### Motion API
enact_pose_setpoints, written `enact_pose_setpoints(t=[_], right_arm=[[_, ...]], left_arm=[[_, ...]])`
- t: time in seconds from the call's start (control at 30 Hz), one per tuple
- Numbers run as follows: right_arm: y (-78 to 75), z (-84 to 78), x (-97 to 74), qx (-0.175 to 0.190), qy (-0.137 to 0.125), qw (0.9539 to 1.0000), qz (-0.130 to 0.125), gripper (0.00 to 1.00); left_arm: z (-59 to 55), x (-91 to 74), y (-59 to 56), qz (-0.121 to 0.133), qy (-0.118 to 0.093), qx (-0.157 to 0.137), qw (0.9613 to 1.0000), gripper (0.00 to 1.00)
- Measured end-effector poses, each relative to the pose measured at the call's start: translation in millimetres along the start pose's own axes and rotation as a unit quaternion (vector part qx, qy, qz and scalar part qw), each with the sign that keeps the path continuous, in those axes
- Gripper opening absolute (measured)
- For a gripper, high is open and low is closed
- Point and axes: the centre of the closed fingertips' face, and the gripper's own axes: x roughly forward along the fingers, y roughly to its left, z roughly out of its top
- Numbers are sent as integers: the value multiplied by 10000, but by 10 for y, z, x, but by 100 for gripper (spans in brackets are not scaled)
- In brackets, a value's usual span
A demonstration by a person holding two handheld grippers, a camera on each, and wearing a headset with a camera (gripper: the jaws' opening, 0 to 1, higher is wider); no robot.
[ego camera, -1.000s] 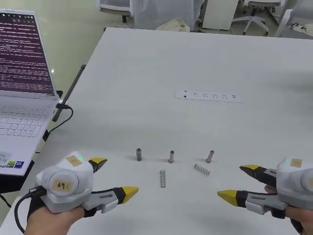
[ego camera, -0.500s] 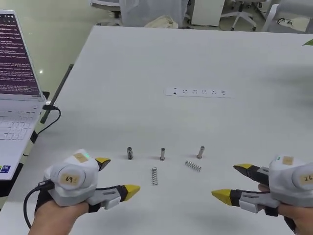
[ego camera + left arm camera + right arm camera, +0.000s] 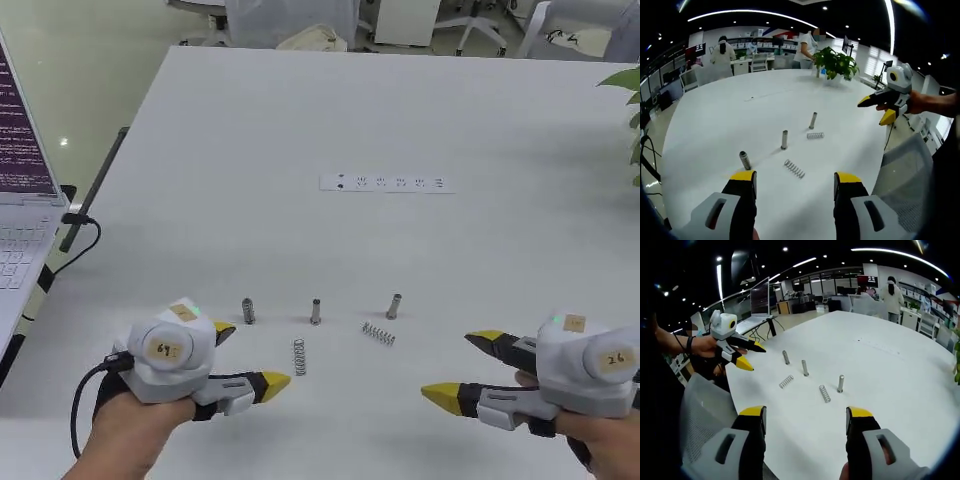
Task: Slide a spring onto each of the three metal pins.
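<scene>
White worktop point(image 3: 300, 120) in an open office. Both tongs spread wide and empty, touching none of the parts: left tongs point(image 3: 250, 354), right tongs point(image 3: 457, 366). Three metal pins stand upright in a row ahead of the tongs and between them. The first pin point(image 3: 248, 311) is just ahead of the left tongs' far tip and already has a spring on it. The middle pin point(image 3: 316, 311) is bare. The third pin point(image 3: 394, 305), nearer the right tongs, is also bare. One loose spring point(image 3: 298, 357) lies flat just beside the left tongs' near tip. A second loose spring point(image 3: 379, 334) lies flat near the third pin, between it and the right tongs. A power strip point(image 3: 387, 184) sits well beyond the pins. A laptop point(image 3: 15, 200) is off to the left tongs' outer side.
</scene>
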Motion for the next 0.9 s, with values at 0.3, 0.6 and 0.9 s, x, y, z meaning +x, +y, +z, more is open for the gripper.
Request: enact_pose_setpoints(t=[0.3, 0.6, 0.9], right_arm=[[-19, -13, -29, 13, 8, 10000, -34, 64], [-41, -50, -76, 47, 40, 10000, -59, 64], [-76, -40, -134, 36, 49, 9999, -104, 64]], left_arm=[[-84, 262, 5, -37, 185, -135, 9997, 53], [-191, 522, 28, 45, 329, -333, 9989, 50], [-330, 702, 22, 167, 466, -589, 9970, 45]])
